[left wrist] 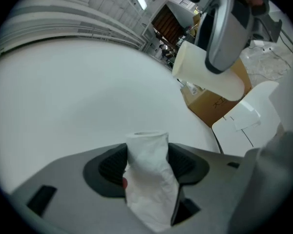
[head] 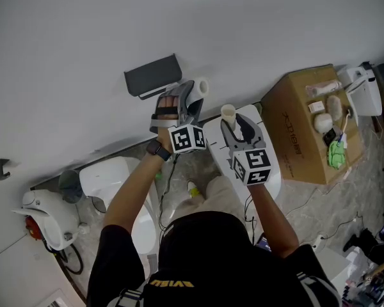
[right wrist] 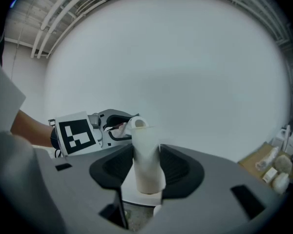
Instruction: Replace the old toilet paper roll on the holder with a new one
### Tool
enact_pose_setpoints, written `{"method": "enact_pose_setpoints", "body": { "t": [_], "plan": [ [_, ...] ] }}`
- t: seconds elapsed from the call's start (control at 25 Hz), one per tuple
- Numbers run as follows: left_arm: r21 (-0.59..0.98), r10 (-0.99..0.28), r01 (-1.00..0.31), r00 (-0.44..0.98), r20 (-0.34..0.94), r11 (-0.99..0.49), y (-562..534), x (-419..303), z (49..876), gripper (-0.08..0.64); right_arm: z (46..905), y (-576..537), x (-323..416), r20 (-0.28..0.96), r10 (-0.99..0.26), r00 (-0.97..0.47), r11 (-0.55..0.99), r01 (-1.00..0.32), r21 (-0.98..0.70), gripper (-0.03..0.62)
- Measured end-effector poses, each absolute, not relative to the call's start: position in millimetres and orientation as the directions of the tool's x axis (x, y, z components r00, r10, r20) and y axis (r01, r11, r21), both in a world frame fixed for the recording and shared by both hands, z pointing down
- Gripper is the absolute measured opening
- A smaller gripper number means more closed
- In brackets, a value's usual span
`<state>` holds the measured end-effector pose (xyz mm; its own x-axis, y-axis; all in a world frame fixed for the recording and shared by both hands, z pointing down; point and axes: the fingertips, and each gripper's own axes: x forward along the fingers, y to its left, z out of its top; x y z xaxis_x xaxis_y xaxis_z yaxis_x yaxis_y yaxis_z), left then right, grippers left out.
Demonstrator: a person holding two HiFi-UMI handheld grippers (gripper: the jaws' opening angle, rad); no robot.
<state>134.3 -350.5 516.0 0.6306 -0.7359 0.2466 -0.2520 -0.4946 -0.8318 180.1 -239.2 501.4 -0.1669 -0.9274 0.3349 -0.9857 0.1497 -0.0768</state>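
Toilet paper roll [left wrist: 149, 179], white and rather slim with soft, creased sides, sits gripped in the left gripper [head: 193, 93]. The jaws stand part-way open and press on its two sides, and its open core end points away from the camera. The right gripper [head: 231, 124] has its jaws closer together, clamped on a smooth cream tube [right wrist: 146, 155] that looks like a bare core, so I judge this to be the spent roll. Both are held up near the wall [head: 83, 31], apart from each other, with the white roll just beside the lower right corner of the dark grey holder [head: 152, 75].

The holder appears to carry nothing, so the step in hand seems to be fitting the new roll, with the old one already off. The holder's underside, where a roll would seat, cannot be seen from above. The next move likely calls for bringing the white roll's core in line with the holder's mount and sliding it on without crushing the soft paper. Meanwhile the right gripper needs to keep the cream tube clear and then put it aside.
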Motion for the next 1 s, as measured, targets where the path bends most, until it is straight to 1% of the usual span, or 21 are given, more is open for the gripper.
{"method": "enact_pose_setpoints", "body": {
  "t": [0.24,0.48,0.8,1.0],
  "plan": [
    [-0.834,-0.742,-0.247,0.620,0.255,-0.493,-359,134,516,0.268,504,-246,182,0.339,-0.926,-0.167,0.148,-0.986,-0.081,0.173],
    [-0.772,-0.744,-0.327,0.613,0.265,-0.545,-372,124,516,0.267,508,-248,178,0.345,-0.923,-0.172,0.153,-0.985,-0.083,0.173],
    [-0.806,-0.751,-0.279,0.598,0.279,-0.522,-375,128,527,0.265,507,-246,179,0.347,-0.923,-0.167,0.154,-0.986,-0.066,0.173],
    [-0.798,-0.733,-0.258,0.608,0.305,-0.545,-378,135,539,0.262,513,-243,180,0.359,-0.920,-0.159,0.142,-0.987,-0.072,0.173]
  ]
}}
